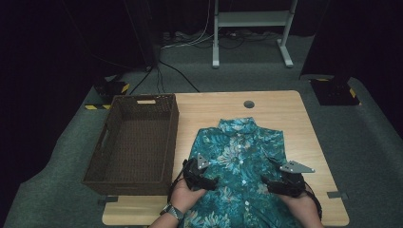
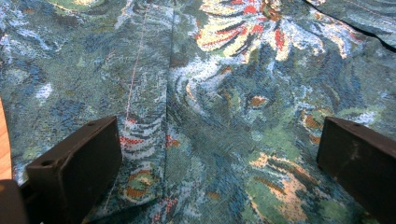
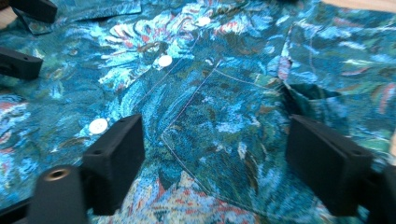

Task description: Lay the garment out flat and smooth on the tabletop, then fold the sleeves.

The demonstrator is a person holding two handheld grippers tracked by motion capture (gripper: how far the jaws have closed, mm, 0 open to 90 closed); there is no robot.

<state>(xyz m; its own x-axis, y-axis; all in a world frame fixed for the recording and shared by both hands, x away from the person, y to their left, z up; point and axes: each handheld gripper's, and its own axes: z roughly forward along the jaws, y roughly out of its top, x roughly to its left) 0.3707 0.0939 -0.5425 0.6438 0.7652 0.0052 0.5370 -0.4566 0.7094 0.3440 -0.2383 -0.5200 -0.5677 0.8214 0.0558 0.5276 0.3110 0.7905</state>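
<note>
A teal floral button-up shirt (image 1: 237, 147) lies flat on the wooden table (image 1: 285, 104), collar toward the far side and buttoned front facing up. My left gripper (image 1: 210, 183) rests low on the shirt's left side, jaws wide apart over the fabric (image 2: 224, 70) and open (image 2: 215, 154). At the shirt's right side my right gripper (image 1: 269, 183) is open too, its jaws (image 3: 212, 149) spread over the chest pocket area (image 3: 224, 98) without pressing on the cloth. White buttons (image 3: 164, 60) run along the placket. The left gripper's jaws (image 3: 28, 35) appear at the top left of the right gripper view.
An empty dark wicker basket (image 1: 138, 102) stands on the table's left part, close beside the shirt. A round cable hole (image 1: 248, 104) sits near the far edge. Bare wood lies beyond the collar and along the right edge (image 1: 309, 142). A white stand (image 1: 252, 28) is on the floor behind.
</note>
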